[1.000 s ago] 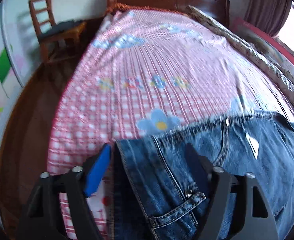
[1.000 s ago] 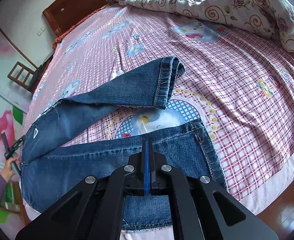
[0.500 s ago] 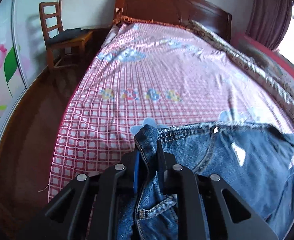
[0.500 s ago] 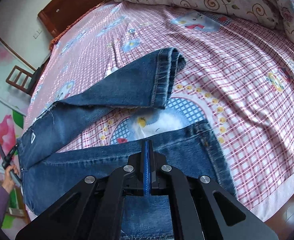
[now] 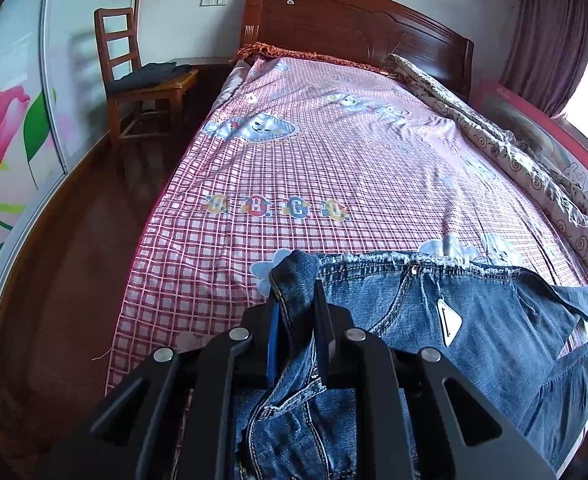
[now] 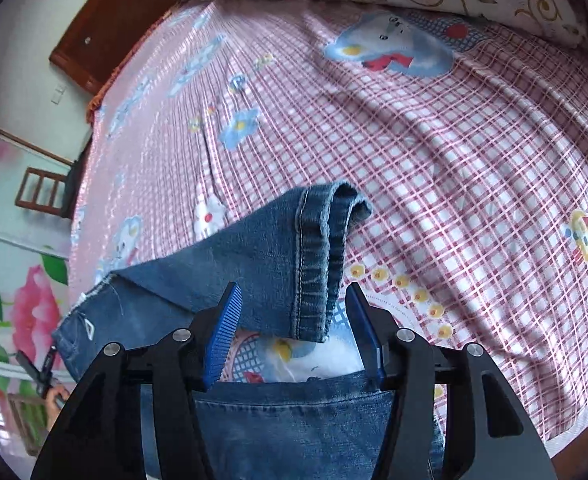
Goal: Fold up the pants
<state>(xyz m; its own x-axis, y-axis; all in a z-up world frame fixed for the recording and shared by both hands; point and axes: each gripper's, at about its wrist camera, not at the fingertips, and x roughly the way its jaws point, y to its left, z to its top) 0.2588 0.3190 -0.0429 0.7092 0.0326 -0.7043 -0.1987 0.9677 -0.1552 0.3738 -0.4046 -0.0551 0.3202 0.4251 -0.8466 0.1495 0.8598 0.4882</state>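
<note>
Blue denim jeans [image 5: 474, 340]: lower frame, on pink checked bedsheet [image 5: 334, 160].
My left gripper [image 5: 297, 320]: clamped on waistband.
My right gripper [image 6: 294, 320]: just opened, holds nothing, hem between jaws.

A: What is different for the left gripper [image 5: 297, 316]?
B: It was open around the jeans [image 5: 474, 328] waistband; now it pinches a bunched fold of it, lifted off the bedsheet [image 5: 334, 152].
A: And the right gripper [image 6: 294, 334]?
B: Its jaws have just been opening. It moved to the far leg's cuff [image 6: 322, 256].
</note>
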